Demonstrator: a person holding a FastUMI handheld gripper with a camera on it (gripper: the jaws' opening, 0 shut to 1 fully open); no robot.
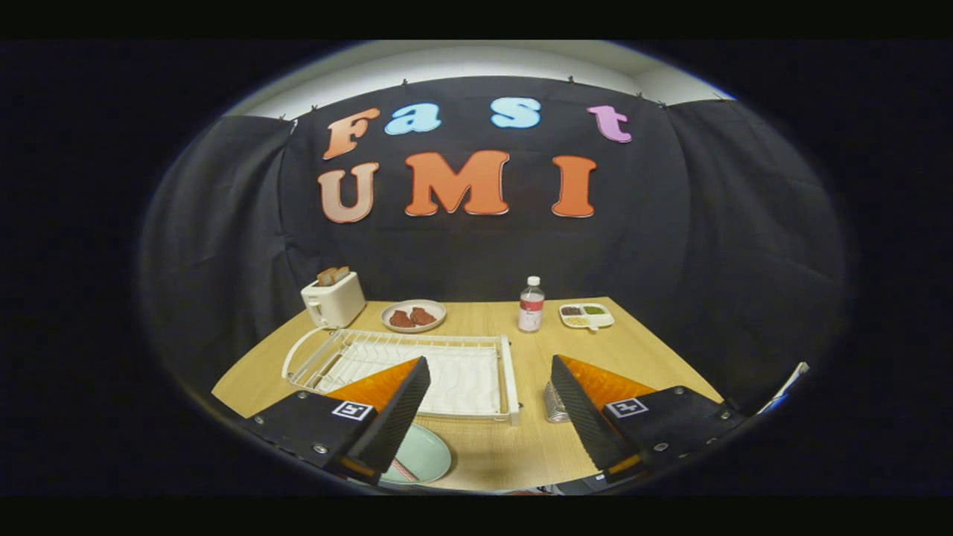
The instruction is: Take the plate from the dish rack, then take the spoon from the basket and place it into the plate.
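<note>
Plate [423, 455] already lies flat on the table [521, 447], near you and just under the left finger of the gripper [488, 413], with a thin thing on it that could be the spoon; its long axis you cannot tell. The fingers are spread wide and hold nothing. The dish rack [417, 368] just beyond stands bare, the metal basket [555, 402] to its right. You seem at the end: check that the spoon rests inside

No readable text found. Label on the bottle [531, 304] is too small to be read. Square coded markers are seen on the gripper [491, 406], fingers spread apart, nothing held.
</note>
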